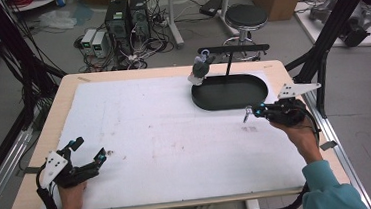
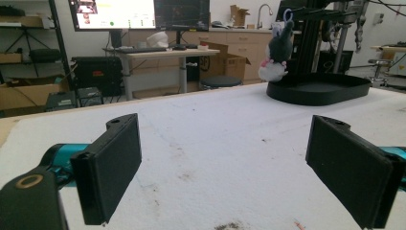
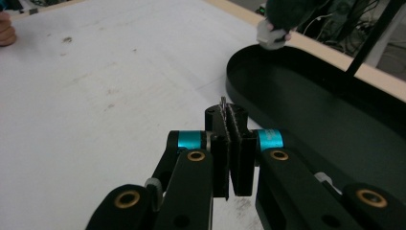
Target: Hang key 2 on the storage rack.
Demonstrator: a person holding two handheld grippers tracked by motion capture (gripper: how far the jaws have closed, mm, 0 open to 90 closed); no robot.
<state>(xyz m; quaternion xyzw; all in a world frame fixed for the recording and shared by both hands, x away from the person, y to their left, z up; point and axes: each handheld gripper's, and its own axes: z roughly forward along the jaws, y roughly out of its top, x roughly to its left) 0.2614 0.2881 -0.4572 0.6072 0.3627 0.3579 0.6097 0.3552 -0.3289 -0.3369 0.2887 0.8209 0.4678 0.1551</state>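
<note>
- Right gripper (image 1: pixel 250 113), high view: held above the white foam sheet (image 1: pixel 166 136), just in front of the black oval tray (image 1: pixel 230 92), near its front rim.
- Its jaws are pressed together on a small thin metal piece (image 3: pixel 223 103); right gripper view shows a slim silvery tip poking up betw. the pads. What it is exactly: too small to tell. In the high view a small metal bit (image 1: pixel 246 114) hangs at the jaw tips.
- Left gripper (image 1: pixel 88 151): low at front-left of the sheet, jaws spread wide, nothing betw. them. Left gripper view: both black pads (image 2: pixel 114 165) well apart w/ bare foam in the gap.
- Tray carries a thin black post w/ a crossbar (image 1: pixel 233 49) on top. A small grey & white plush toy (image 1: pixel 201 68) hangs at the bar's left end, over the tray's back-left edge.
- Left gripper view: plush (image 2: pixel 276 52) has a blue loop on top, pinkish detail on the white part.
- Writing: no readable brand or label on grippers, tray or plush. Monitors (image 2: pixel 139 13) in the left gripper view's background show text too small to read.
- Small dark smudge (image 1: pixel 251 128) on the foam under the right gripper; can't make out any lettering.
- Sheet lies on a light wood table (image 1: pixel 42 161); stains scattered over the foam.
</note>
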